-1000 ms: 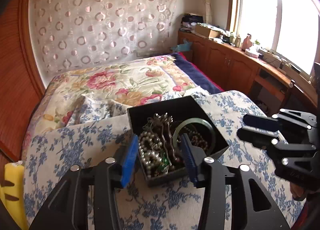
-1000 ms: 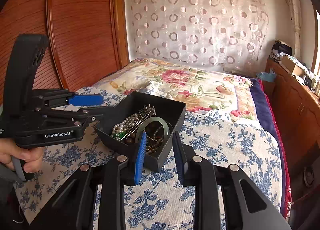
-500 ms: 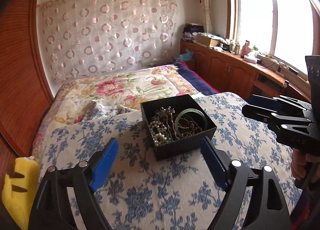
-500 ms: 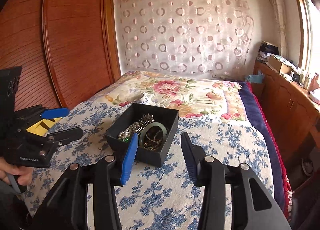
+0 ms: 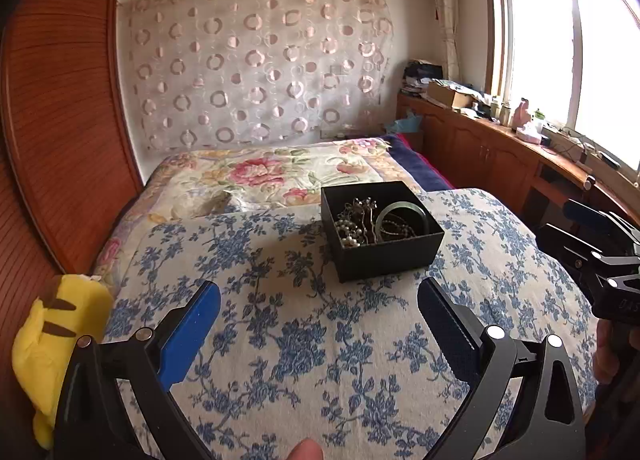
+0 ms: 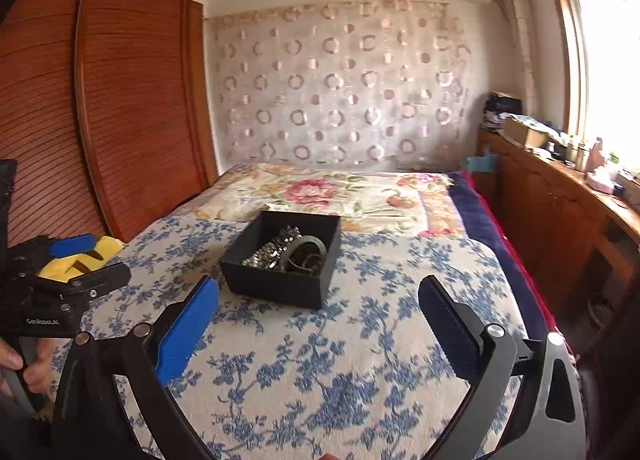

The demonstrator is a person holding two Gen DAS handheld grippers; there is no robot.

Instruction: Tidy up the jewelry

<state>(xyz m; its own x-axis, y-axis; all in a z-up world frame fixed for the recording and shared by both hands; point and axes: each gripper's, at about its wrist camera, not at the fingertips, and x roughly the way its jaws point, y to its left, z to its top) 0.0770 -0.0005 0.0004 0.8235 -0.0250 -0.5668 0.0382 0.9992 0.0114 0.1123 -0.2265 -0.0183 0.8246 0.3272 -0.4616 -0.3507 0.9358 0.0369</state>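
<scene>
Blue pads framed the bottom of both wrist views. Left tongs (image 5: 320, 300) stood wide w/ nothing between them, only the blue-flowered cover (image 5: 304, 340) of the bed showing in the gap; jaws had just been opening. Right tongs (image 6: 320, 296) were the same: spread wide, empty, jaws just opened too, bare cover in between. A fingertip (image 5: 306, 450) poked in at the bottom edge of the left view.

Past the pads, mid-frame, sat the black box (image 5: 380, 228) on the cover, upright, lid off, apart from both pairs of tongs. Inside lay the jewelry, heaped together: a pearl strand (image 5: 349, 231), a green bangle (image 5: 402, 216) tilted against the right wall, plus dark beads and a silvery piece, tangled so I couldn't tell them apart piece by piece. Nothing lay outside the box on the cover.

Off to the left edge, a yellow plush toy (image 5: 52, 340). Beyond the box, a floral quilt (image 5: 280, 172), then the circle-patterned curtain (image 5: 256, 72) at the far wall.

Judgement: looked like a pause between steps, w/ the box set down and let go, neither hand on it. All pieces seemed already in the box, so the task was prob. near done. If more sorting was wanted, next move called for one pair of tongs to reach in over the rim and narrow on a single piece, bangle being the easiest pick, w/ the other steadying a wall.
</scene>
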